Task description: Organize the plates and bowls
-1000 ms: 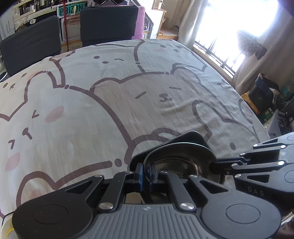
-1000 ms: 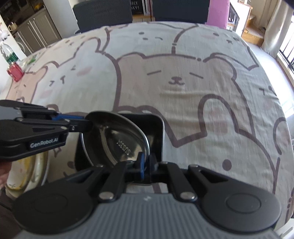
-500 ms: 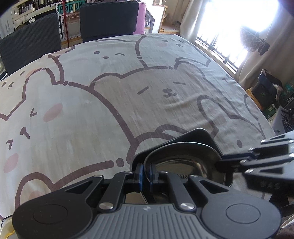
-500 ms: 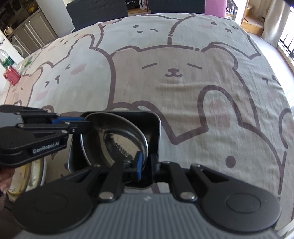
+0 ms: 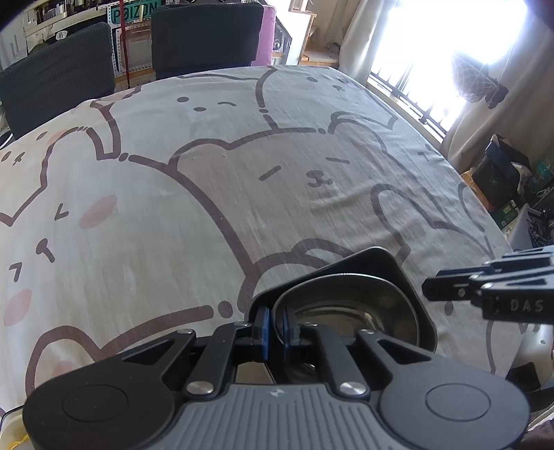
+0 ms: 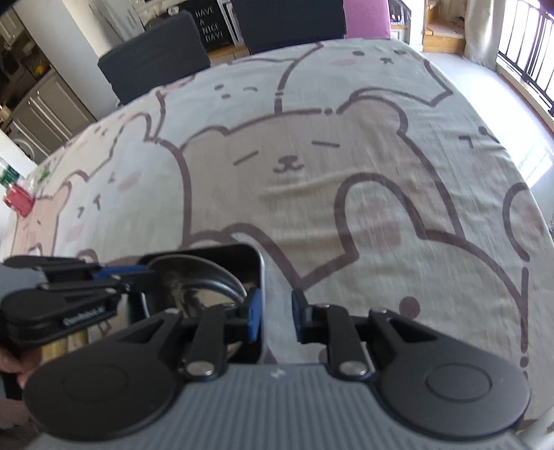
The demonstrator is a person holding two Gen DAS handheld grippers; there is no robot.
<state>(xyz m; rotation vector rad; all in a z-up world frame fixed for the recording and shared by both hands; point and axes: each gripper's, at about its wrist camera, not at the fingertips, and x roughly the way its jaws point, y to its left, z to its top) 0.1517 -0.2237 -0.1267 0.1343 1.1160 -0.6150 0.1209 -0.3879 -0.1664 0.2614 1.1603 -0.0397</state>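
Note:
A steel bowl (image 5: 349, 301) sits inside a black square dish (image 5: 387, 263) on the bear-print tablecloth. My left gripper (image 5: 276, 332) is shut on the near rim of the steel bowl. In the right wrist view the bowl (image 6: 194, 287) and the dish (image 6: 249, 256) lie at the lower left, with my left gripper (image 6: 138, 273) on the bowl's far-left rim. My right gripper (image 6: 275, 316) is open, off the dish, its left finger (image 6: 254, 315) beside the dish's right wall. It shows at the right in the left wrist view (image 5: 429, 289).
The tablecloth (image 5: 207, 194) covers a large table with dark chairs (image 5: 204, 31) at the far side. A red-capped bottle (image 6: 15, 194) stands at the far left edge. A pale plate (image 5: 533, 342) lies at the near right. Clutter lies on the floor by the window (image 5: 505, 180).
My right gripper has let go of the bowl and dish rim, opened, and drawn back to the right. The left gripper still holds the bowl's rim and has shifted slightly.

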